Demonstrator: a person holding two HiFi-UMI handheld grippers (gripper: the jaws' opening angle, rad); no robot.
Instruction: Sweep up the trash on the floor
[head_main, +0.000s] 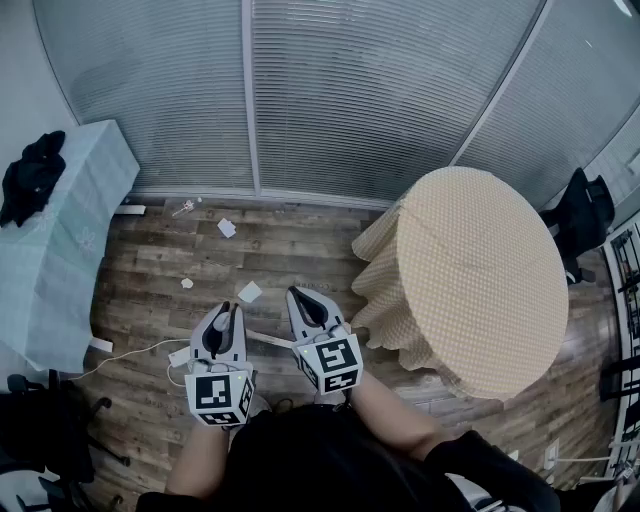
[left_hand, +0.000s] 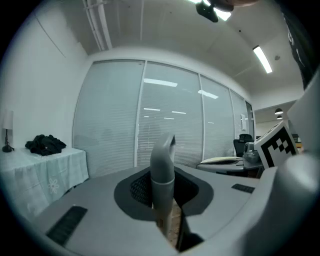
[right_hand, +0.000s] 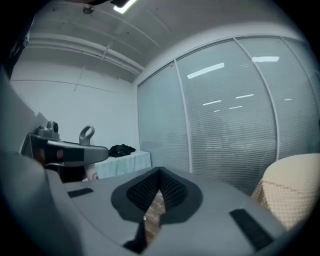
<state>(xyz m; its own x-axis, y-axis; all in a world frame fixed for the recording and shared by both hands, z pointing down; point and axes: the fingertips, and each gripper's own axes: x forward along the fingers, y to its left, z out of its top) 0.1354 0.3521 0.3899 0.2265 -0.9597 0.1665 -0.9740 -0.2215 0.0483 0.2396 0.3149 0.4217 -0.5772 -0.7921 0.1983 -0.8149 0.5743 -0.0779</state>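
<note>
The sweeping looks barely begun, judging from how the litter lies. The trash sits scattered and apart on the wooden floor (head_main: 150, 262). One white paper scrap (head_main: 249, 291) lies just ahead of the tongs and a smaller crumpled bit (head_main: 186, 283) is off to its left. Another scrap (head_main: 227, 228) lies farther out, and some small debris (head_main: 183, 207) sits near the foot of the blinded glass wall. Nothing is gathered into a heap, and no dustpan shows in any view.

The left gripper (head_main: 228, 316) has its tongs pinched on an upright grey handle (left_hand: 162, 165) with a curved top. It is most likely the broom's, but its lower end is hidden, so I cannot tell. The right gripper (head_main: 308, 300) is held just beside it. Its tongs are pressed almost together with only a thin slit of floor showing between them — nothing is held there.

Both grippers sit close to the person's body, between the round surface with the checked cloth (head_main: 470, 270) on the right and the surface draped in pale green (head_main: 60, 250) on the left. A white cable (head_main: 130, 353) trails over the floor near the left gripper — a sweep toward that side could snag it.

All of the collecting appears to be left: drawing the scraps together, then lifting them off the floor.
</note>
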